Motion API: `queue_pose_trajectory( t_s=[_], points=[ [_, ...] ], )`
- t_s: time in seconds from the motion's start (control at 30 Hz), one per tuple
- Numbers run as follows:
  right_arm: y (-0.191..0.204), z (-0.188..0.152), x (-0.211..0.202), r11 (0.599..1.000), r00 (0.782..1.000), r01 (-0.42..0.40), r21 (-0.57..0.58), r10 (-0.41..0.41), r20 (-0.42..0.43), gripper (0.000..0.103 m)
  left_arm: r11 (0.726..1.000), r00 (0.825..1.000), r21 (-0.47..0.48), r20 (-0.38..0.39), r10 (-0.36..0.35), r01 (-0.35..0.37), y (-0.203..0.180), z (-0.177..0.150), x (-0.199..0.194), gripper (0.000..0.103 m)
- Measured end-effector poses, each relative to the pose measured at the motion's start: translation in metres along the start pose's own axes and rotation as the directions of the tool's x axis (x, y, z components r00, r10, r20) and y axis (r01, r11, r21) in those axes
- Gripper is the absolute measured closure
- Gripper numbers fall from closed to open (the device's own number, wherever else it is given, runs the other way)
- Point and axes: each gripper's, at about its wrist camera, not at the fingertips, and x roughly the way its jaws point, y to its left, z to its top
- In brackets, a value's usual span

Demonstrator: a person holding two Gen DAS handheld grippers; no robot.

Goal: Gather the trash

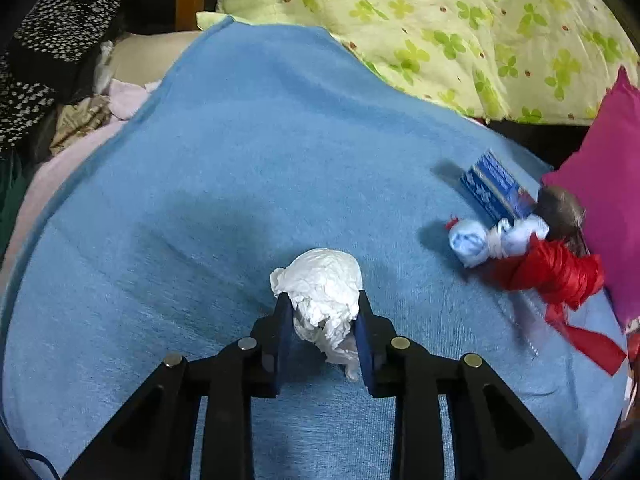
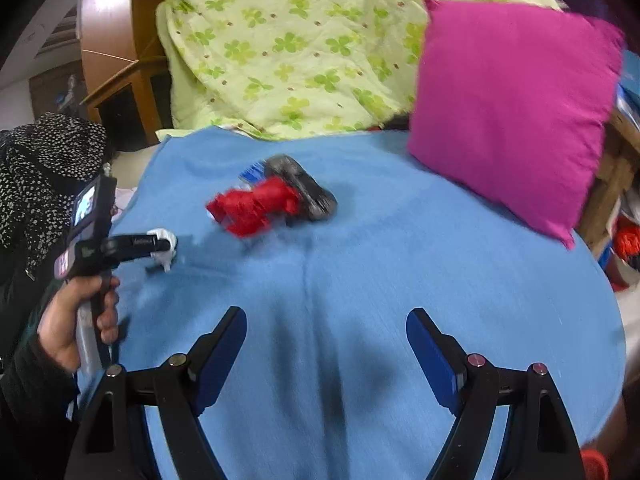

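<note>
My left gripper (image 1: 323, 304) is shut on a crumpled white tissue ball (image 1: 324, 284) just above the blue blanket (image 1: 248, 152). The same gripper and tissue (image 2: 164, 250) show at the left of the right wrist view. To the right lie a red plastic bundle (image 1: 552, 272), a white-and-blue knotted bag (image 1: 472, 242), a blue box (image 1: 496, 188) and a dark grey object (image 1: 560, 208). In the right wrist view the red bundle (image 2: 256, 206) and grey object (image 2: 304, 186) lie mid-bed. My right gripper (image 2: 326, 340) is open and empty above the blanket (image 2: 360, 272).
A magenta pillow (image 2: 512, 108) leans at the right. A green clover quilt (image 2: 288, 40) is piled at the back. Clothes and a black spotted fabric (image 1: 52, 40) lie off the bed's left edge. A wooden cabinet (image 2: 120, 60) stands at back left.
</note>
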Motion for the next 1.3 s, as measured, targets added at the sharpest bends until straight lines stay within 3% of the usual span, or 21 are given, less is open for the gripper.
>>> queue_pose_trajectory(
  t_s=[0.13, 0.33, 0.6, 0.87, 0.9, 0.97, 1.03, 1.3],
  points=[
    [0.018, 0.037, 0.026, 0.998, 0.998, -0.057, -0.023, 0.058, 0.030, 0.018, 0.999, 1.000, -0.044, 0.015, -0.010, 0.010, 0.009, 0.005, -0.008, 0.073],
    [0.045, 0.083, 0.084, 0.995, 0.998, -0.058, -0.083, 0.059, 0.009, 0.018, 0.997, 0.999, -0.069, 0.038, 0.017, -0.014, 0.019, 0.011, -0.012, 0.073],
    [0.082, 0.101, 0.129, 0.967, 0.994, -0.102, -0.233, 0.091, -0.059, 0.018, 0.998, 0.999, -0.062, 0.041, 0.011, -0.008, 0.019, 0.015, -0.012, 0.073],
    [0.111, 0.096, 0.160, 0.930, 0.993, -0.080, -0.359, 0.042, -0.112, 0.019, 0.998, 0.999, -0.065, 0.049, 0.008, -0.005, 0.021, 0.015, -0.017, 0.073],
    [0.113, 0.095, 0.166, 0.924, 0.992, -0.073, -0.376, 0.029, -0.122, 0.020, 0.998, 0.999, -0.067, 0.049, 0.006, -0.003, 0.021, 0.015, -0.017, 0.073],
    [0.117, 0.095, 0.174, 0.911, 0.991, -0.059, -0.409, 0.004, -0.135, 0.038, 0.998, 0.999, -0.069, 0.049, 0.002, 0.001, 0.022, 0.015, -0.017, 0.073],
    [0.119, 0.095, 0.181, 0.898, 0.990, -0.034, -0.439, -0.029, -0.137, 0.048, 0.998, 0.999, -0.069, 0.050, -0.001, 0.005, 0.022, 0.016, -0.017, 0.073],
    [0.122, 0.095, 0.190, 0.876, 0.987, -0.017, -0.482, -0.061, -0.146, 0.048, 0.998, 0.999, -0.063, 0.047, -0.011, 0.014, 0.021, 0.016, -0.016, 0.073]
  ],
)
